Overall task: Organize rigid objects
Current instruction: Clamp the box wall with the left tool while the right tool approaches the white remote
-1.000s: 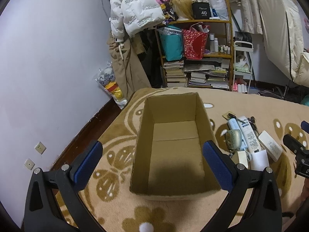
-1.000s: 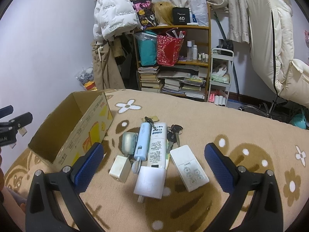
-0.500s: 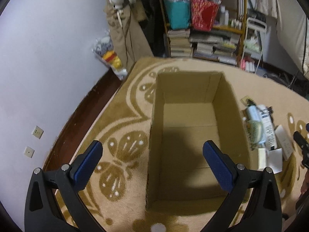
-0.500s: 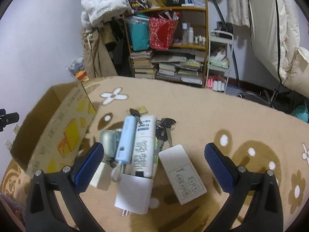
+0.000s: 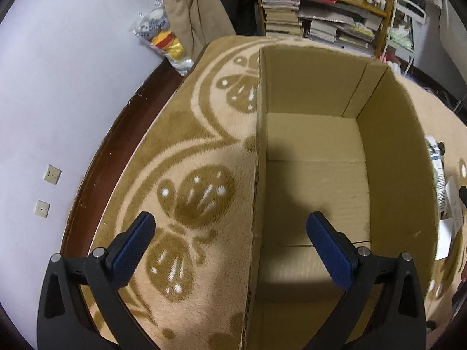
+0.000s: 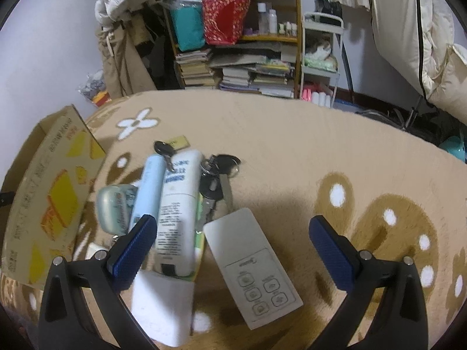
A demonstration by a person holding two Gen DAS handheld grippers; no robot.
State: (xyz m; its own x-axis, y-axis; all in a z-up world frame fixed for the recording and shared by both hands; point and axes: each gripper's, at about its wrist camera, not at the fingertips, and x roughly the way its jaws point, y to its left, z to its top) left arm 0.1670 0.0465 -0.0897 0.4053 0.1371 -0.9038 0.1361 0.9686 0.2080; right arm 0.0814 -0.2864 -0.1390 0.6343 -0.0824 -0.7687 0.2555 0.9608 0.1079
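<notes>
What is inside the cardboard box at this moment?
In the left wrist view the cardboard box shows only its bare floor with flap seams and a shadow; no object lies there. The near end, below the left gripper, is partly hidden, so that part cannot be checked.

A cluttered bookshelf (image 6: 233, 43) stands beyond the patterned blanket (image 6: 292, 145).

Box (image 6: 49, 192) cut by left frame edge. White block (image 6: 163, 306) partly behind left finger (image 6: 131, 250). Remote (image 6: 254, 265) button marks unreadable. Tube (image 6: 178, 204) print blurred.
</notes>
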